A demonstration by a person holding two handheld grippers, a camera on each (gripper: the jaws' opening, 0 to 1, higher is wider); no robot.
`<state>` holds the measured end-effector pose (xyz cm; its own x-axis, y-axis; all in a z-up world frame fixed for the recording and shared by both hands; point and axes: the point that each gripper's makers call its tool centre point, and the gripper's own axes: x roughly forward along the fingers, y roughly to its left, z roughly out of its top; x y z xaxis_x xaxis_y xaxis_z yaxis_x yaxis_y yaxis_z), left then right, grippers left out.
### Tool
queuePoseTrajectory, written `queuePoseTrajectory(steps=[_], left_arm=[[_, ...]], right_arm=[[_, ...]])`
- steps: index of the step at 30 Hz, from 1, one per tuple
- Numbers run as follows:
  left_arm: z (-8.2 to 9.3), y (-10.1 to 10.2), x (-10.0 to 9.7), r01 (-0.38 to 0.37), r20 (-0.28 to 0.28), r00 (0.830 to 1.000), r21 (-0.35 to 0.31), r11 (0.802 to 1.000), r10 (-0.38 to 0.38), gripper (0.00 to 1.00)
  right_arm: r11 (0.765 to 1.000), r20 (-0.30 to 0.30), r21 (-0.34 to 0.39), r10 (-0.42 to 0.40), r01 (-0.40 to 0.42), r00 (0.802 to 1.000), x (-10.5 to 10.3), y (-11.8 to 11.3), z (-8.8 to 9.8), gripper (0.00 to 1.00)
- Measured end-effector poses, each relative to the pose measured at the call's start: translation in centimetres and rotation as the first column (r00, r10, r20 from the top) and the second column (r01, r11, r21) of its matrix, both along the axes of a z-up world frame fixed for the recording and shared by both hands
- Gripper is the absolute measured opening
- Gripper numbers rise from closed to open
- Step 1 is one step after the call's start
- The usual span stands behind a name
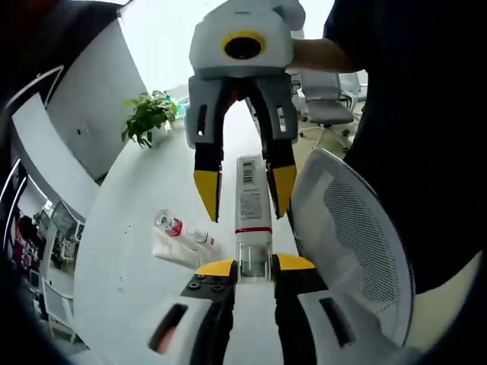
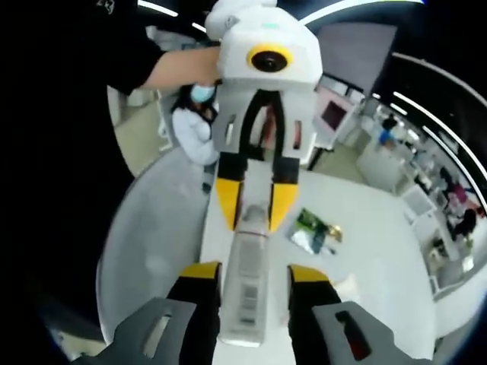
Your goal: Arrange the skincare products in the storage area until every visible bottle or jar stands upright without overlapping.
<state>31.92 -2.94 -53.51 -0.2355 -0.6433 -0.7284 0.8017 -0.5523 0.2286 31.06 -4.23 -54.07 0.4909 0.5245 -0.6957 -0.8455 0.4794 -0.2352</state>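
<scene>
Left gripper view: left gripper (image 1: 254,266) fingers clamp a tube (image 1: 251,220) over the white table (image 1: 129,220); right gripper's (image 1: 243,194) fingers apart.

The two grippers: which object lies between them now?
A long white bottle spans the gap. In the left gripper view the left gripper clamps its near end, while the right gripper straddles its far end, jaws open.

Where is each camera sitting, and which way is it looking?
Left gripper view: rides the left gripper, looking along the white tube at the right gripper; the person's hand shows.
Right gripper view: rides the right gripper, facing back at the left gripper and forearm.
Shared: tube, white table, both grippers.
</scene>
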Motion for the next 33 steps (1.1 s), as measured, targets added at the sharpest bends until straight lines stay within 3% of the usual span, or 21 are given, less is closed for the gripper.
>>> queuePoseTrajectory(steps=[13, 19, 22, 23, 25, 28, 29, 30, 31, 32, 33], left_arm=[[0.3, 0.0, 0.3, -0.009, 0.009, 1.0, 0.024, 1.0, 0.009, 0.24], [0.5, -0.7, 0.8, 0.0, 0.016, 1.0, -0.016, 1.0, 0.001, 0.25], [0.6, -1.0, 1.7, -0.044, -0.007, 0.999, -0.056, 0.997, 0.044, 0.27], [1.0, -1.4, 2.1, -0.063, -0.018, 0.998, -0.103, 0.993, 0.061, 0.33], [1.4, -1.4, 2.3, -0.123, -0.102, 0.989, -0.141, 0.982, 0.109, 0.5], [2.4, -1.7, 2.8, -0.201, -0.203, 0.967, -0.222, 0.954, 0.156, 0.54], [2.9, -1.7, 2.8, -0.243, -0.277, 0.946, -0.258, 0.935, 0.169, 0.53], [3.3, -1.8, 2.8, -0.27, -0.327, 0.929, -0.281, 0.921, 0.173, 0.53], [3.6, -1.8, 2.8, -0.29, -0.368, 0.914, -0.298, 0.909, 0.171, 0.54], [4.0, -1.7, 3.0, -0.324, -0.424, 0.889, -0.316, 0.892, 0.173, 0.54], [4.2, -1.8, 3.1, -0.348, -0.456, 0.872, -0.324, 0.88, 0.177, 0.54]], right_arm=[[0.999, -0.047, -0.053, 0.001, -0.003, 0.999, 0.2, -0.1, -1.7, 0.16], [0.999, -0.025, -0.016, -0.051, 0.051, 0.998, 0.7, -0.9, -1.3, 0.14], [0.993, -0.022, 0.077, -0.083, 0.084, 0.996, 1.1, -0.8, -0.5, 0.14], [0.986, -0.019, 0.135, -0.093, 0.095, 0.995, 1.3, -0.7, 0.1, 0.14], [0.966, -0.029, 0.226, -0.122, 0.125, 0.992, 1.5, -0.8, 0.9, 0.14], [0.928, -0.048, 0.334, -0.16, 0.167, 0.986, 1.8, -1.1, 1.3, 0.14], [0.908, -0.053, 0.377, -0.179, 0.186, 0.982, 2.0, -1.2, 1.5, 0.14], [0.873, -0.07, 0.443, -0.191, 0.203, 0.979, 2.0, -1.1, 1.6, 0.14], [0.857, -0.079, 0.472, -0.193, 0.207, 0.978, 2.0, -1.1, 1.7, 0.14], [0.808, -0.093, 0.544, -0.207, 0.224, 0.974, 2.1, -1.0, 2.0, 0.14], [0.776, -0.102, 0.586, -0.214, 0.233, 0.971, 2.1, -1.0, 2.1, 0.14]])
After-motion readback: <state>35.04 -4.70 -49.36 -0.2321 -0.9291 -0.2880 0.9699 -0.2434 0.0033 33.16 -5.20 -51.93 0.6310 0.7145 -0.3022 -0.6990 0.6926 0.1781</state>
